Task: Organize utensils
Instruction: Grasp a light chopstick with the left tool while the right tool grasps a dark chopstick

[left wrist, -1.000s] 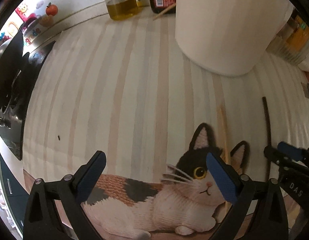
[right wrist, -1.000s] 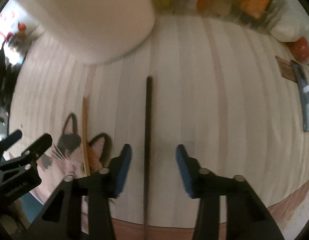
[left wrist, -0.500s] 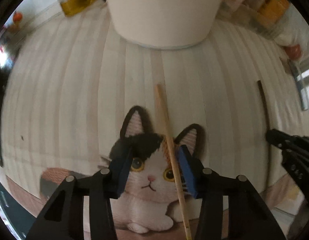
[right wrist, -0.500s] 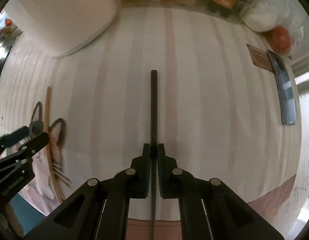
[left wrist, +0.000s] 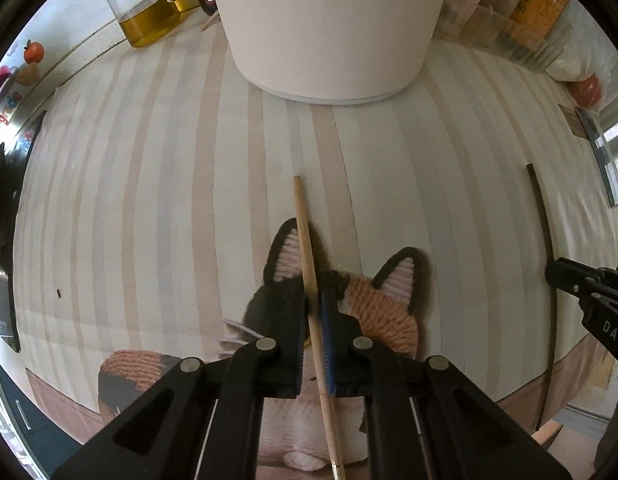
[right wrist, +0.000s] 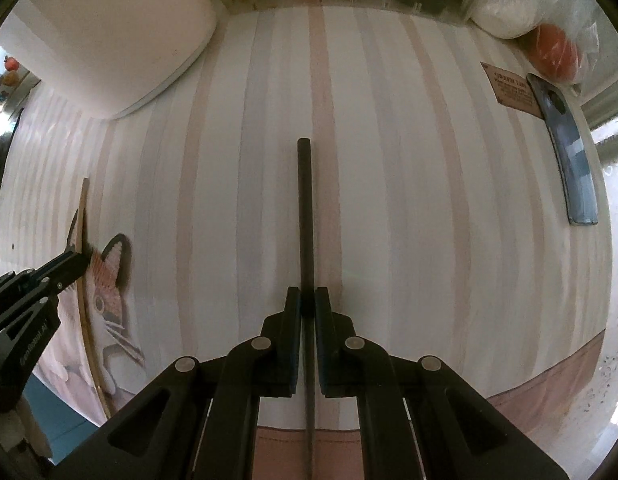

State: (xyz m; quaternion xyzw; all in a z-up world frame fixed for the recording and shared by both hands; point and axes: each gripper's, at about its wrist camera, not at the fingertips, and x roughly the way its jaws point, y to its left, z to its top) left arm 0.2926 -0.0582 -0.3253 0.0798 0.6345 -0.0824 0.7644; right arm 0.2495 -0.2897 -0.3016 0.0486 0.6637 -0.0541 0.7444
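Item, left gripper: jaws now closed on the light wooden chopstick, which half a second ago lay loosely between half-open fingers and a second ago was off to the right of wide-open ones. The stick runs from centre frame down to the bottom edge, across the cat print of the striped mat. Item, right gripper: clamped on the dark chopstick, as it already was half a second ago; a second ago its jaws stood apart around the stick. This stick points up the middle of the right wrist view, tip at mid-frame. Item, white cylindrical container: top centre of the left view, upper left of the right view, well apart from both sticks. Item, oil bottle: upper left. Item, phone: right edge. Assessment: both utensils appear secured, though whether either has left the mat cannot be told; lifting and carrying them toward the container looks like the remaining work.
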